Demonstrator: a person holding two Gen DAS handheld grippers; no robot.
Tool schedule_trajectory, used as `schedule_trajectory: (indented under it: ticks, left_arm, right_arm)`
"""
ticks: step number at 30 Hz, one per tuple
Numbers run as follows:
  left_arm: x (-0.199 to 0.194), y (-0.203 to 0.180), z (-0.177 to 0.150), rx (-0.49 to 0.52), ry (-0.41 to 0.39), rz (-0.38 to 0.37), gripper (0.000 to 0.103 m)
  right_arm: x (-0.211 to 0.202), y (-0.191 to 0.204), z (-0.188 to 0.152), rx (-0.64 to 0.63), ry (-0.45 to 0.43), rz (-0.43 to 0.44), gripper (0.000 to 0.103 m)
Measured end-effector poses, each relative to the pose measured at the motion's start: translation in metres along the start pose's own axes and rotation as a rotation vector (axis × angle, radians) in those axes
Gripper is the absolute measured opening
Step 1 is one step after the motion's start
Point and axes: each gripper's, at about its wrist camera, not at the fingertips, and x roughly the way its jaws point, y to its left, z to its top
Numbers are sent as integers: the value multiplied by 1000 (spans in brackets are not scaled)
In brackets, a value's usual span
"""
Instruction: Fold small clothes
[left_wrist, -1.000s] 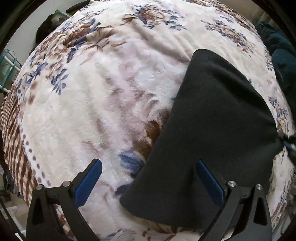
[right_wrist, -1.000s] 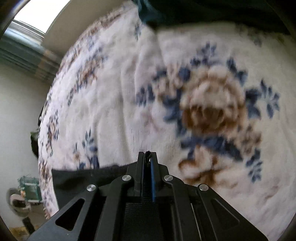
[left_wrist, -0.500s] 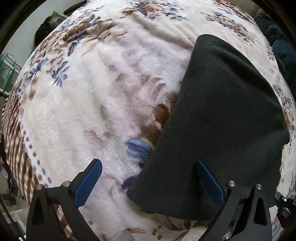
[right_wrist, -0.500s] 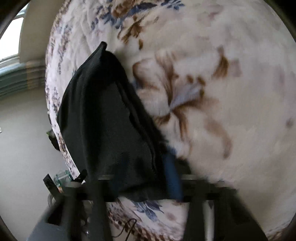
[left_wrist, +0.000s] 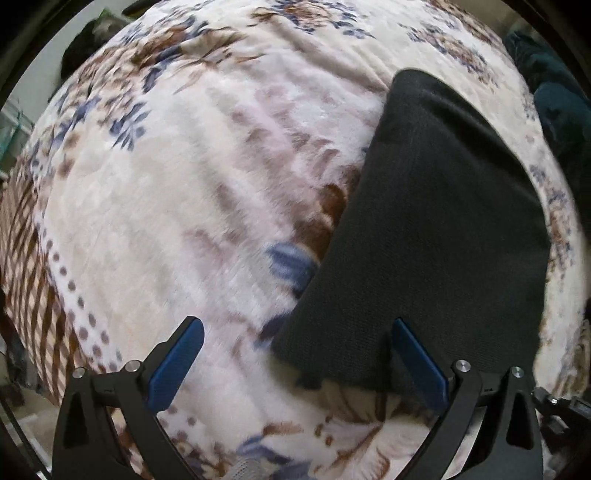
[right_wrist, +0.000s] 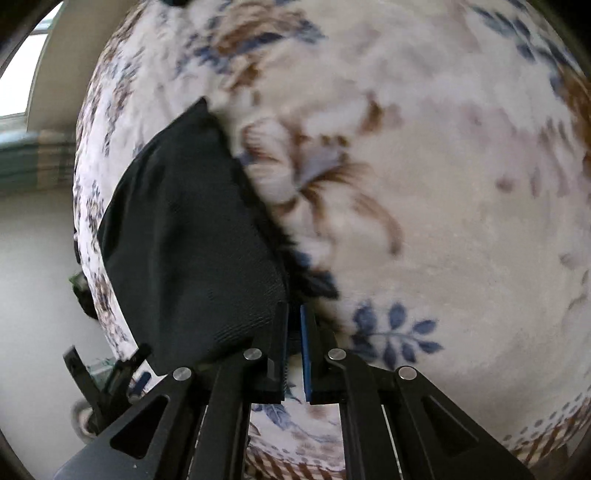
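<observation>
A small black garment (left_wrist: 436, 236) lies folded flat on a floral blanket (left_wrist: 207, 192), at the right of the left wrist view. My left gripper (left_wrist: 295, 354) is open wide and empty, its right finger above the garment's near edge. In the right wrist view the garment (right_wrist: 192, 251) lies left of centre. My right gripper (right_wrist: 293, 332) sits at the garment's near right edge with its jaws a narrow gap apart; blanket shows through the gap and no cloth is held.
Dark teal clothes (left_wrist: 554, 107) lie at the far right of the blanket. The blanket's brown striped border (left_wrist: 33, 295) marks its left edge, with floor beyond. The left gripper (right_wrist: 107, 373) shows at the lower left of the right wrist view.
My right gripper has swung around, carried the garment's edge over, and parted its jaws slightly, letting the cloth go. The garment now lies folded. The left gripper stayed open and shifted slightly.
</observation>
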Motion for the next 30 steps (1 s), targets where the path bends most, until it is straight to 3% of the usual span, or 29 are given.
schedule_trajectory:
  ticks: [1, 3, 4, 5, 7, 13, 15, 22, 24, 25, 26, 27, 28, 29, 30]
  left_arm:
    - [-3, 6, -1, -23, 2, -33, 103]
    - [-4, 21, -2, -84, 11, -139, 103]
    - [0, 28, 0, -109, 17, -207, 103]
    - [4, 32, 1, -114, 13, -229, 103]
    - [8, 38, 7, -102, -20, -229, 103]
    - [31, 22, 39, -13, -2, -341, 103]
    - [38, 11, 49, 40, 22, -381, 103]
    - [55, -11, 70, 142, 40, -381, 103]
    - [56, -13, 73, 138, 32, -388, 103]
    - [55, -13, 74, 132, 21, -392, 103]
    - [53, -14, 74, 135, 2, -411, 101]
    - [49, -15, 73, 148, -19, -425, 78]
    - [45, -18, 74, 164, -34, -430, 48]
    - [40, -20, 76, 174, -42, -429, 44]
    - [35, -19, 77, 170, -50, -438, 31]
  right_arm:
    - [0, -7, 1, 26, 11, 35, 8]
    - [-5, -18, 2, 68, 3, 76, 31]
    - [-6, -22, 2, 73, -17, 116, 65]
    - [-6, -25, 2, 77, -24, 160, 85]
    - [8, -33, -4, 125, 30, 261, 86]
    - [66, -35, -33, 186, 157, 394, 86]
    - [83, -33, -32, 232, 111, 463, 86]
    - [101, -7, -17, 297, -113, 635, 92]
    - [103, 7, -9, 276, -164, 622, 89]
    - [108, 13, -4, 267, -171, 600, 82]
    - [111, 18, -3, 268, -168, 576, 62]
    - [115, 22, 0, 264, -162, 551, 51]
    - [117, 27, 1, 253, -155, 499, 34]
    - [117, 30, 1, 245, -158, 482, 32]
    - [115, 30, 1, 237, -158, 474, 29]
